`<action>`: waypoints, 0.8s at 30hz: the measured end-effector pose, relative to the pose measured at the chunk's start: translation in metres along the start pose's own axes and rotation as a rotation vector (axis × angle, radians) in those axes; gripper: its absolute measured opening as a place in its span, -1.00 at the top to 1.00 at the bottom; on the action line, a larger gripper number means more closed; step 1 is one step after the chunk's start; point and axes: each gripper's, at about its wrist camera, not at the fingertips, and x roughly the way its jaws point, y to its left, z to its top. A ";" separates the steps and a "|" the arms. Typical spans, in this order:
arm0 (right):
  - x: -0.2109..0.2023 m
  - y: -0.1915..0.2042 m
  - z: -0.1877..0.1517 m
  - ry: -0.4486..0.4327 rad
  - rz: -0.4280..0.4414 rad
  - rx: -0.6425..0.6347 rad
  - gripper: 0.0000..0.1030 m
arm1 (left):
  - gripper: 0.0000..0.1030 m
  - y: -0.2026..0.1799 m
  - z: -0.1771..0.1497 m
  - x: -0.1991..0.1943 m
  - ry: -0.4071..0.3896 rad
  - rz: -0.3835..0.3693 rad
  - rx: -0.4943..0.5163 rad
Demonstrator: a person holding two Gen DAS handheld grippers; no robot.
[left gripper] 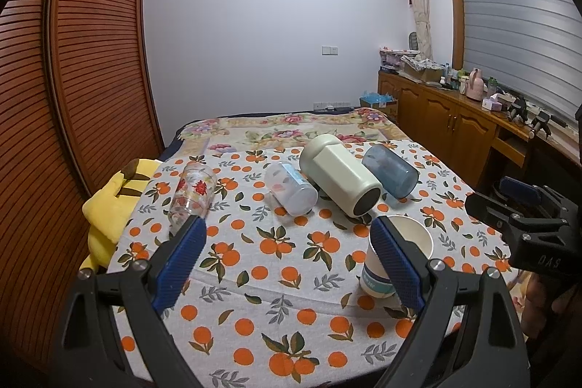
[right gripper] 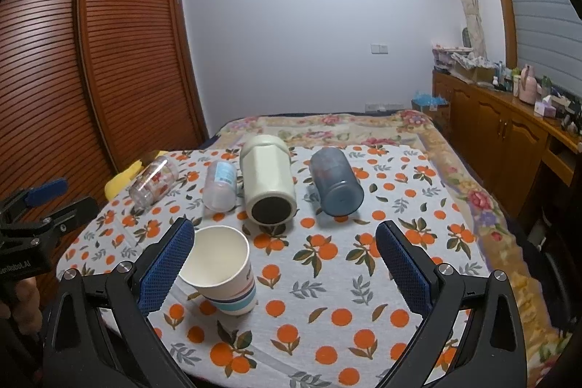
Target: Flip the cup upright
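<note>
A white paper cup (left gripper: 398,255) (right gripper: 222,270) with blue stripes stands upright on the orange-print cloth (left gripper: 283,279) (right gripper: 327,279). Behind it several cups lie on their sides: a clear flowered glass (left gripper: 192,193) (right gripper: 152,182), a frosted plastic cup (left gripper: 291,188) (right gripper: 220,184), a cream tumbler (left gripper: 338,175) (right gripper: 267,179) and a blue cup (left gripper: 391,171) (right gripper: 336,182). My left gripper (left gripper: 289,231) is open and empty, its right finger in front of the paper cup. My right gripper (right gripper: 285,235) is open and empty, the paper cup by its left finger.
A yellow plush toy (left gripper: 112,206) lies at the cloth's left edge. A slatted wooden wardrobe (left gripper: 72,79) stands on the left. A wooden cabinet (left gripper: 454,119) with clutter runs along the right wall. A floral bedspread (right gripper: 363,126) lies beyond the cloth.
</note>
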 end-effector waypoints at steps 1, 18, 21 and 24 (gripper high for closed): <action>0.000 0.000 0.000 0.000 0.001 -0.001 -0.97 | -0.79 0.000 0.000 0.000 0.000 0.000 -0.001; 0.000 0.002 0.001 -0.002 -0.004 -0.002 -0.97 | -0.79 0.001 -0.001 0.000 -0.002 0.001 0.001; 0.000 0.002 0.001 -0.002 -0.004 -0.003 -0.97 | -0.79 0.001 -0.001 0.000 -0.002 0.000 0.001; 0.000 0.002 0.001 -0.003 -0.004 -0.002 -0.97 | -0.79 0.001 -0.001 -0.001 -0.004 0.001 0.001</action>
